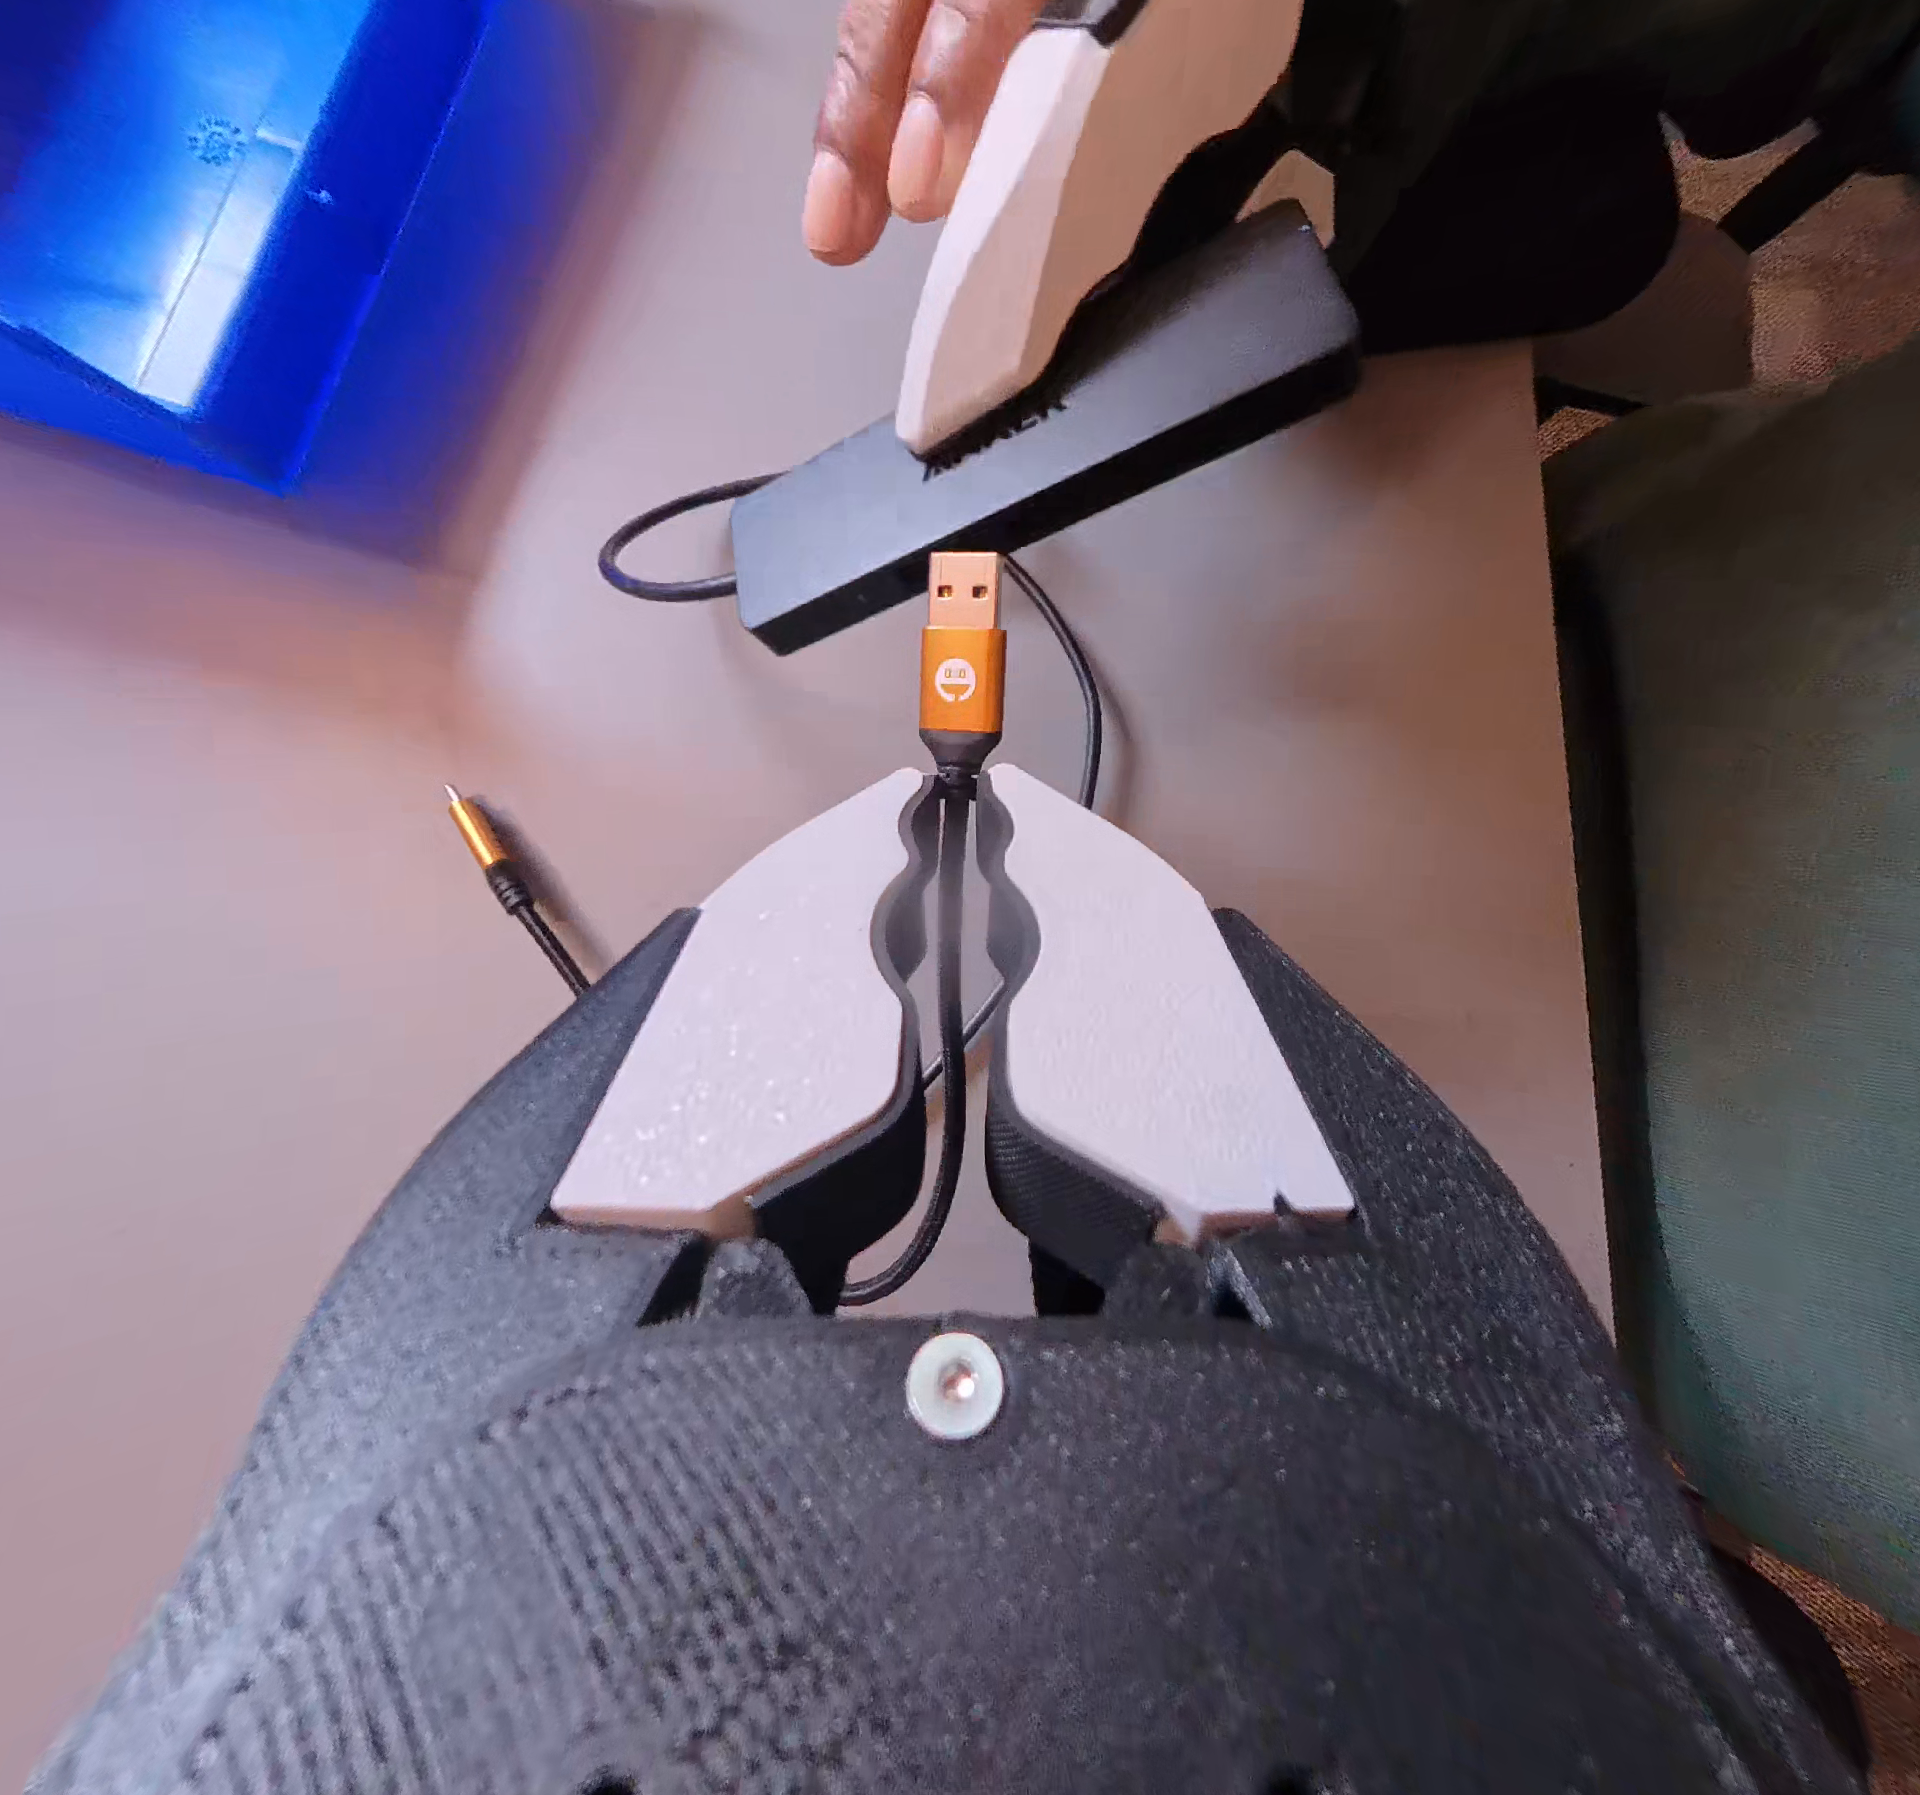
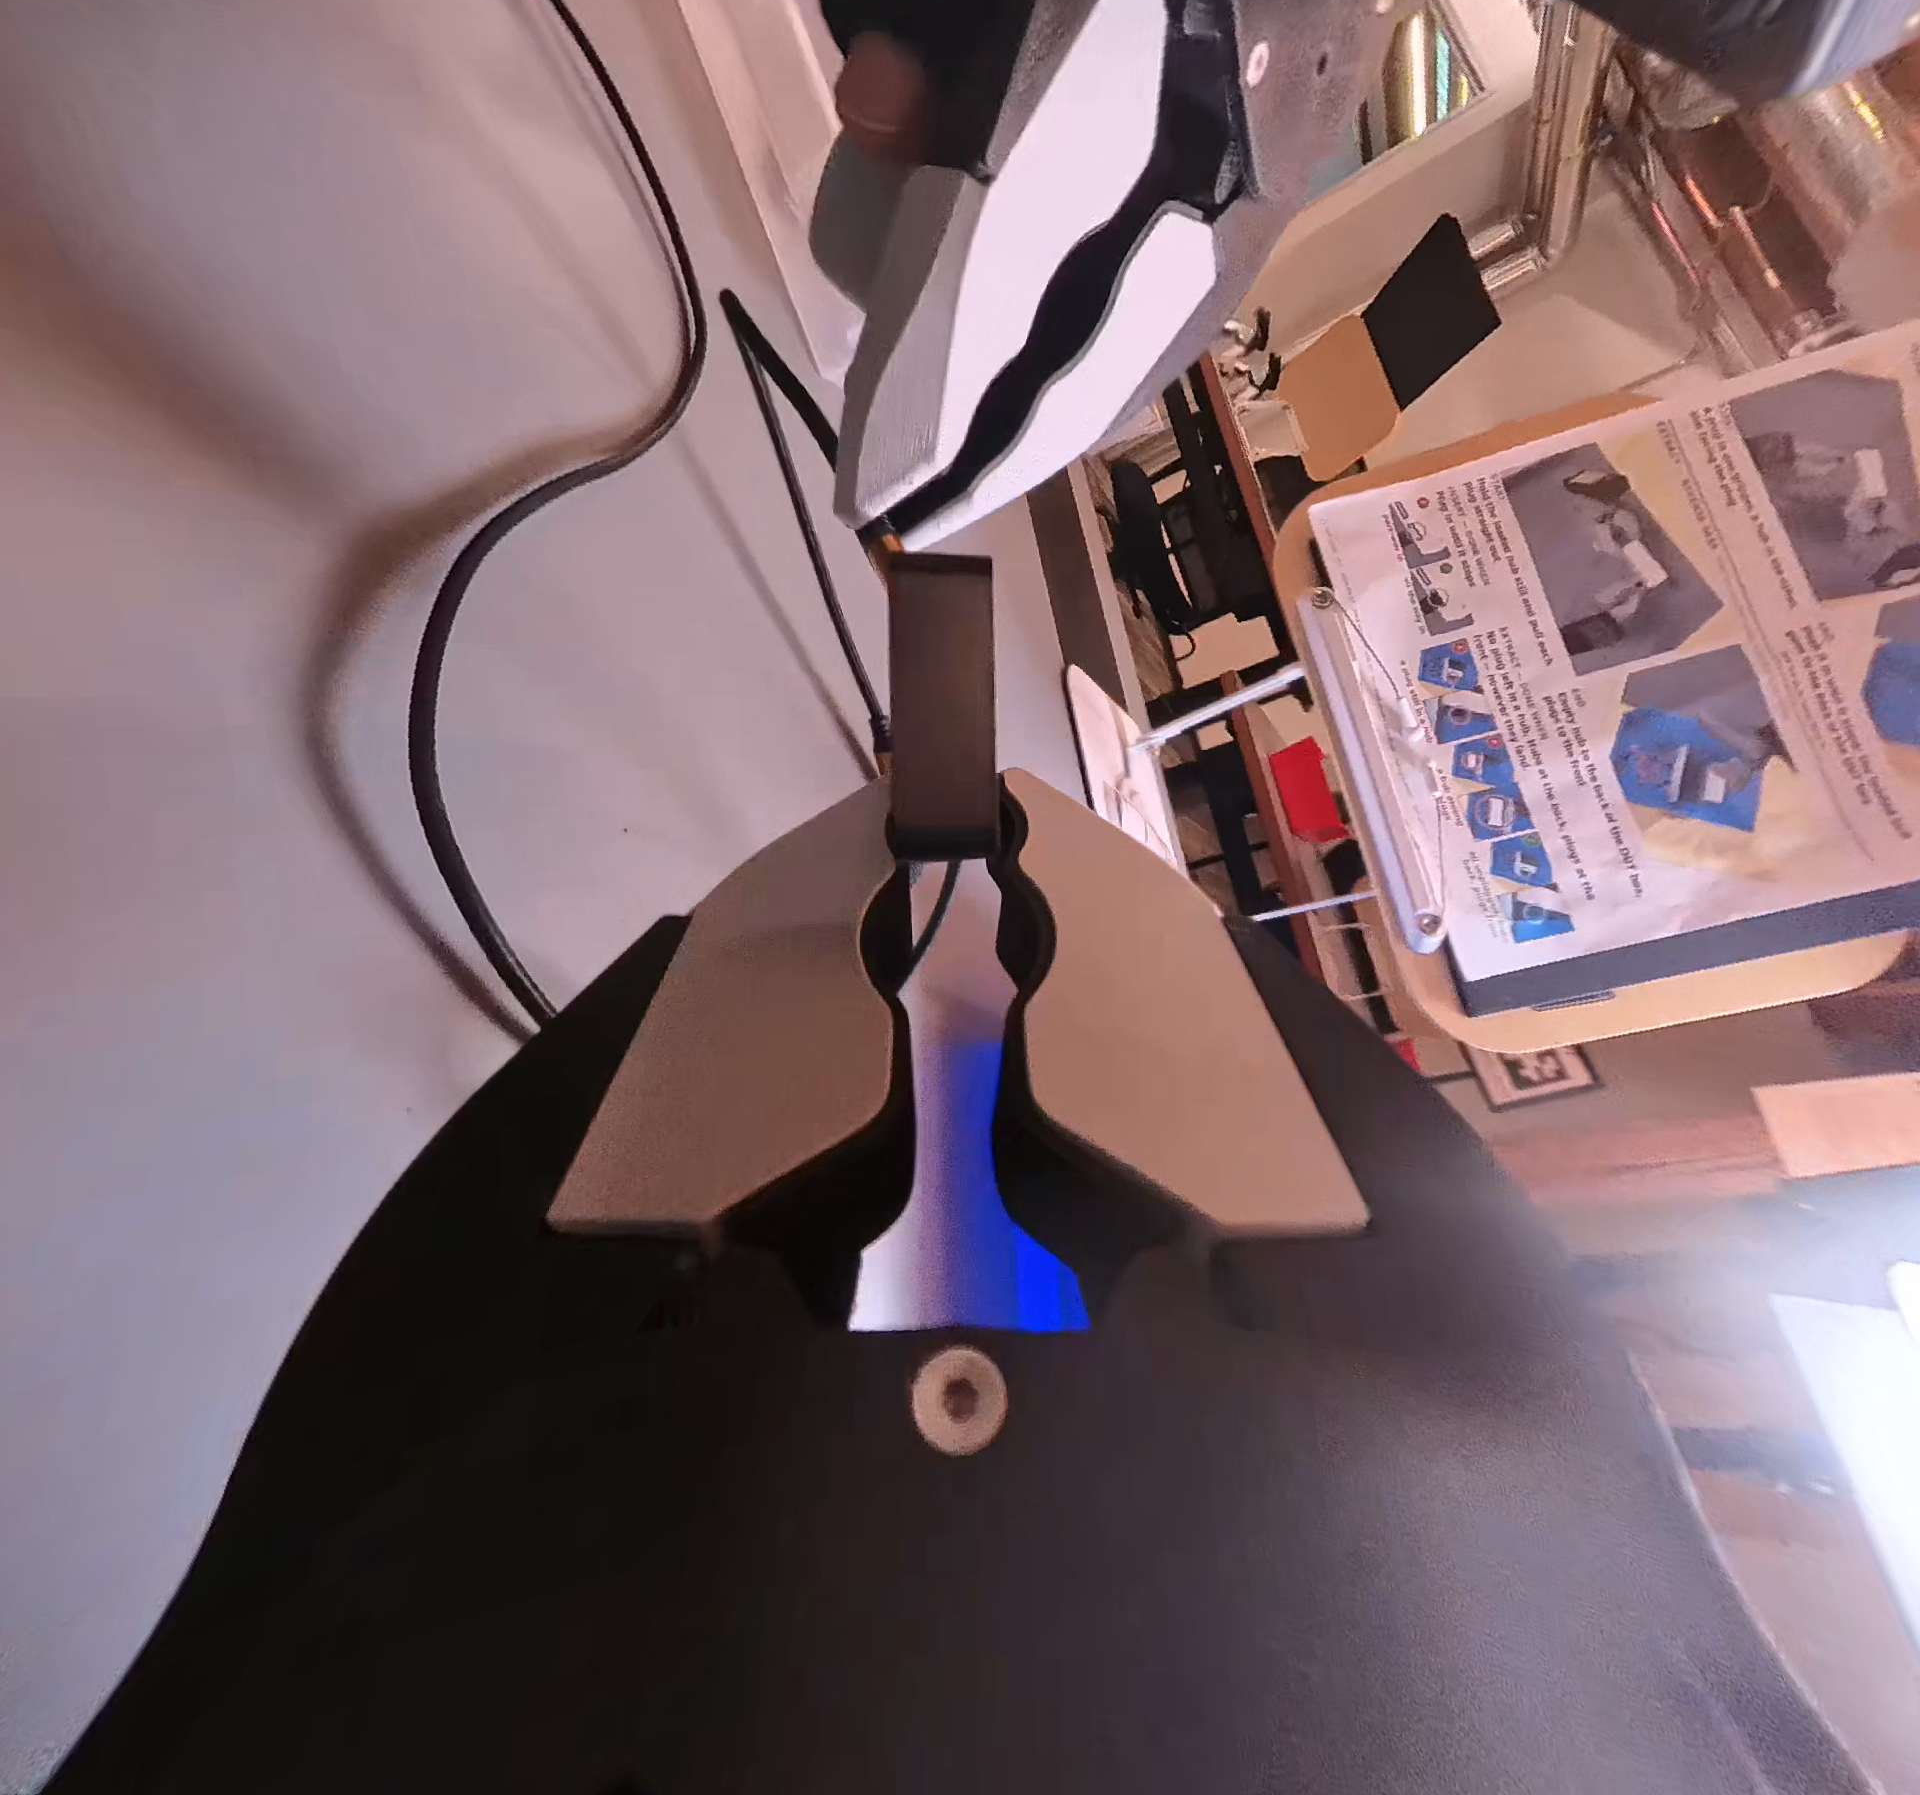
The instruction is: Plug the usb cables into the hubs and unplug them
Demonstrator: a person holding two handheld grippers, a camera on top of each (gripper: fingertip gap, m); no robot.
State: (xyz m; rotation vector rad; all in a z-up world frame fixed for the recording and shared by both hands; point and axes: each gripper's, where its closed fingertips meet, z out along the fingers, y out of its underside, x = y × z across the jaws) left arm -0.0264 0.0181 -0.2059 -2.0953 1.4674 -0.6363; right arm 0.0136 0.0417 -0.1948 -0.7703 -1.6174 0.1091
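Note:
My left gripper (image 1: 956, 781) is shut on the black cable just behind the orange USB plug (image 1: 964, 649). The plug points at the long side of the black hub (image 1: 1195, 374), and its whole metal shell is in view. My right gripper (image 2: 945, 805) is shut on the hub (image 2: 940, 706) and holds it tilted above the table. One of its white fingers (image 1: 987, 270) lies across the hub's top. The left gripper (image 2: 883, 509) shows beyond the hub in the right wrist view. The cable's other orange connector (image 1: 473, 826) lies on the table at the left.
A blue bin (image 1: 208, 166) stands at the far left. The hub's own thin black cable (image 1: 644, 550) loops on the table. The table's right edge (image 1: 1548, 706) borders a green chair (image 1: 1766, 914). A thick black cable (image 2: 447, 654) and a picture sheet on a stand (image 2: 1662, 654) show in the right wrist view. Across from one pair of fingers to the other is roughly 6 cm.

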